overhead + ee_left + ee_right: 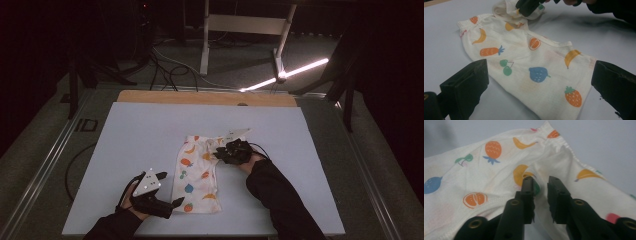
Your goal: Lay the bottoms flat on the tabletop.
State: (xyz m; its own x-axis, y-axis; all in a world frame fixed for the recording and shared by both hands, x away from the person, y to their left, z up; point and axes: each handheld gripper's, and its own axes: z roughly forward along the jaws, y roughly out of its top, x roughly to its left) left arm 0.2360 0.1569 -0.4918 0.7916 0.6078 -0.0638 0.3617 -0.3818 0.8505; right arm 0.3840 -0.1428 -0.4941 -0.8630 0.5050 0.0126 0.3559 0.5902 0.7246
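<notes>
A small cream cotton garment printed with coloured fruit [197, 172] lies near the middle of a pale grey-white bench [125, 135], its elastic waistband towards the far side and its hem towards the person. It looks like a pair of child's shorts. The near part lies flat; the far right corner is bunched up and lifted off the surface.

In the high view, the person's dark-sleeved arms come in from the bottom edge. The left tongs [167, 202], black with a grey three-cornered plate on top, rest on the bench just beside the garment's near left corner. In the left gripper view their two black jaws stand spread wide, one at each lower corner, with the printed cloth [529, 67] lying between and beyond them; the pads do not touch it there.

The right tongs [220, 152] sit at the garment's far right edge, over the bunched part. In the right gripper view the right tongs [541, 192] have their jaws close together with a narrow gap between them, and the cream cloth [499, 175] lies right under and between the tips, beside a yellow banana print. Whether the pads actually pinch the cloth cannot be told. In the left gripper view the right tongs [529, 6] appear at the top, pressed into the raised fold.
</notes>
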